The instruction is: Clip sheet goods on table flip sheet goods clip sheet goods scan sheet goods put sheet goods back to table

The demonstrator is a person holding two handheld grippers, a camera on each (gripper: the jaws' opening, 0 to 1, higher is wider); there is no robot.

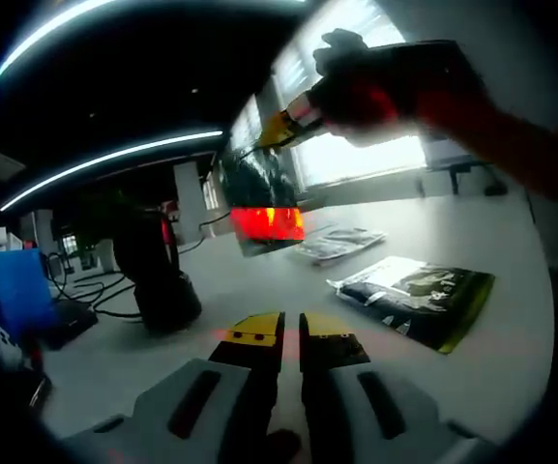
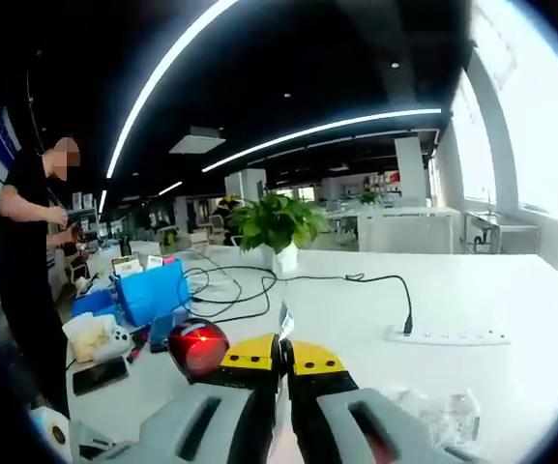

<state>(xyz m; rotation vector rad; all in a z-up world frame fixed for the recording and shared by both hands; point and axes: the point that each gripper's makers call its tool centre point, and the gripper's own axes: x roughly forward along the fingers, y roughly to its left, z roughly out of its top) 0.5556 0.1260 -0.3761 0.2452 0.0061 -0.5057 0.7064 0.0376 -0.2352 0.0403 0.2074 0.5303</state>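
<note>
In the left gripper view, my right gripper (image 1: 280,129) reaches in from the upper right, shut on the top edge of a dark sheet packet (image 1: 259,188). The packet hangs above the table with a red scanner glow across its lower part. A dark scanner (image 1: 160,275) stands on the table to its left. My left gripper (image 1: 290,334) sits low over the table, jaws together with nothing between them. In the right gripper view, my right gripper (image 2: 282,354) pinches the packet (image 2: 284,322), seen edge-on, and the scanner's red light (image 2: 198,348) shines just to the left.
Two more sheet packets (image 1: 419,298) (image 1: 342,243) lie on the white table (image 1: 491,227). A potted plant (image 2: 277,225), a power strip (image 2: 448,336) with cables, a blue box (image 2: 151,291) and a clear bag (image 2: 433,411) are on the table. A person (image 2: 29,261) stands at the left.
</note>
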